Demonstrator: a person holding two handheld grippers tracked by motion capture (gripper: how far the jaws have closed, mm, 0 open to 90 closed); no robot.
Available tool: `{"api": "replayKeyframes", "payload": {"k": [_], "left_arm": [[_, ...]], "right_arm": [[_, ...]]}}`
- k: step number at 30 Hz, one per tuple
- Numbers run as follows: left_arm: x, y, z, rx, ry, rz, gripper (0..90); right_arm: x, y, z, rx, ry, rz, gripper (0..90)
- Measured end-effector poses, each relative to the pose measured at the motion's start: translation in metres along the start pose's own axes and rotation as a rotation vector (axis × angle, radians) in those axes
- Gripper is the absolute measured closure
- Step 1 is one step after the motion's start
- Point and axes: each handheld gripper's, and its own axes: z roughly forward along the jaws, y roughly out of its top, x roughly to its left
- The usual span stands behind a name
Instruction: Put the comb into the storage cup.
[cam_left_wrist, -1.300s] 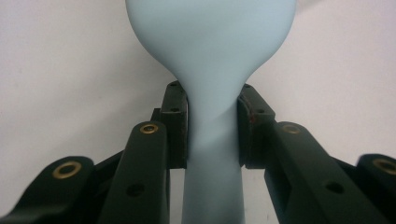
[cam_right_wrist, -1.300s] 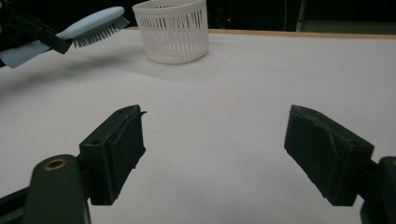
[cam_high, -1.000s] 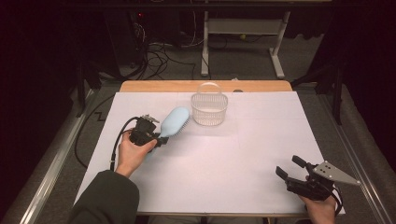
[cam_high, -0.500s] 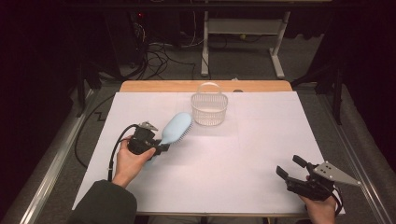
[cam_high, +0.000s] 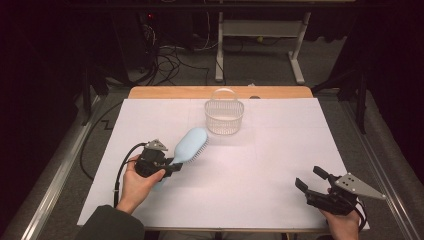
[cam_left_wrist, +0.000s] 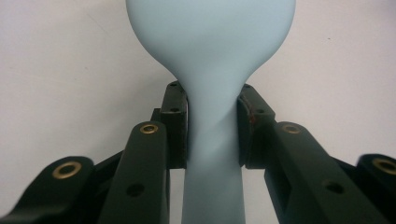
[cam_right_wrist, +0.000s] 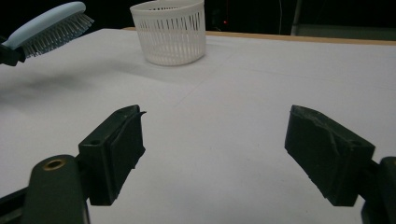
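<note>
Two grippers are at work over the white surface (cam_high: 280, 150), one in each of the person's hands. The left gripper (cam_high: 172, 165) sits toward the near left of the surface, its fingers (cam_left_wrist: 176, 126) clenched on the narrow handle of a pale blue hairbrush (cam_high: 191, 145). In the left gripper view the two black pads press against the handle from either side, just below where it widens into the rounded head. The brush is lifted clear of the surface and slants up and away from the hand, its head pointing toward the far middle, bristles facing down and to the right; in the right gripper view the bristles (cam_right_wrist: 56, 32) show as a pale fringe under the blue back, with a soft shadow on the surface below.

A white slatted basket (cam_high: 224, 116) stands upright near the far edge, just beyond the brush head and apart from it. Its bail handle is raised.

The right gripper (cam_high: 312, 182) rests at the near right corner, well apart from the brush and basket. Its fingers (cam_right_wrist: 116, 149) are spread wide with nothing between them, just bare surface.
</note>
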Motion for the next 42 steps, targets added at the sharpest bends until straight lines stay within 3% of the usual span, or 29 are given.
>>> {"api": "replayKeyframes", "payload": {"k": [7, 11, 18, 25, 30, 42], "left_arm": [[-0.008, -0.01, 0.0, -0.021, -0.012, 0.011, 69.2], [-0.011, -0.015, -0.001, -0.065, -0.007, 0.005, 69.2], [-0.018, -0.018, 0.003, -0.074, -0.029, 0.02, 69.2], [-0.025, -0.018, 0.004, -0.085, -0.039, 0.041, 69.2], [-0.031, -0.017, 0.008, -0.079, -0.04, 0.054, 69.2], [-0.04, -0.013, 0.014, -0.081, -0.054, 0.072, 69.2]], "right_arm": [[0.003, 0.0, 0.0, -0.003, 0.002, -0.008, 20.0], [0.005, 0.001, 0.001, 0.004, 0.006, -0.022, 20.0], [0.009, 0.003, 0.004, 0.009, -0.008, -0.027, 17.6], [0.018, 0.008, 0.01, -0.01, 0.022, -0.015, 16.4], [0.026, 0.011, 0.015, -0.027, 0.018, -0.017, 16.7], [0.051, 0.015, 0.032, -0.03, 0.114, -0.064, 16.0]]}}
